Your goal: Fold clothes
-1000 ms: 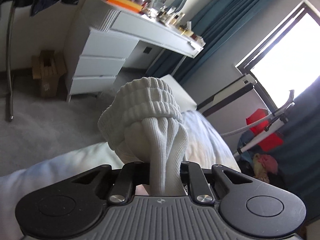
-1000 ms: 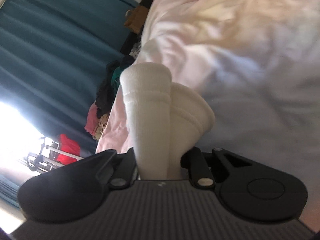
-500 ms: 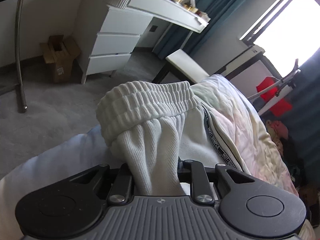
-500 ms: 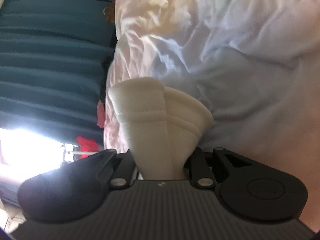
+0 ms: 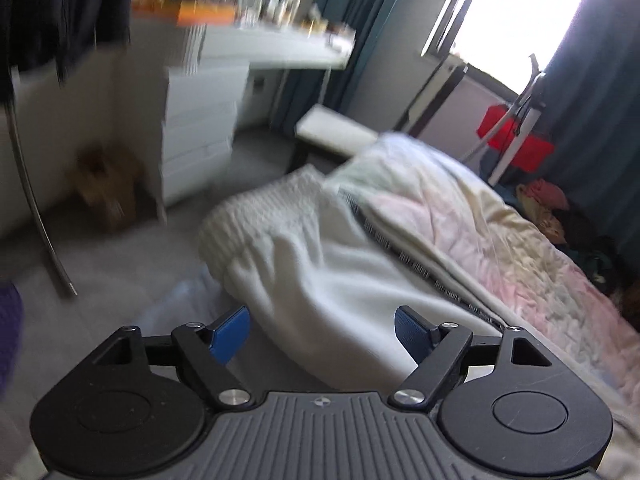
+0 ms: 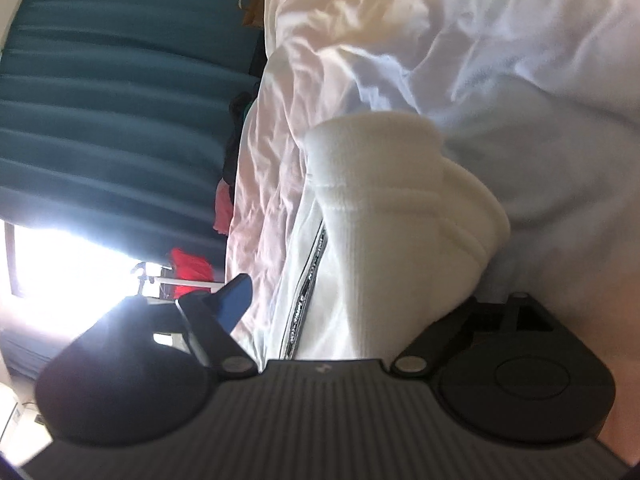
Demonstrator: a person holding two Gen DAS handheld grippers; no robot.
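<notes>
White bedding [image 5: 500,236] is spread from 12 to 3 o'clock. Cream ribbed trousers [image 5: 320,264] are laid on it, waistband at 11 o'clock. Left gripper [image 5: 322,334] is spread wide, released. Right gripper [image 6: 348,308] is likewise released, cuffs [image 6: 384,184] lying between its fingers.

White trousers [image 5: 320,276] lie across the bed [image 5: 500,236] straight ahead, filling the near edge. Grey floor [image 5: 120,256] lies open to the left, up to the white drawers [image 5: 200,128] and a metal pole [image 5: 36,208].
</notes>
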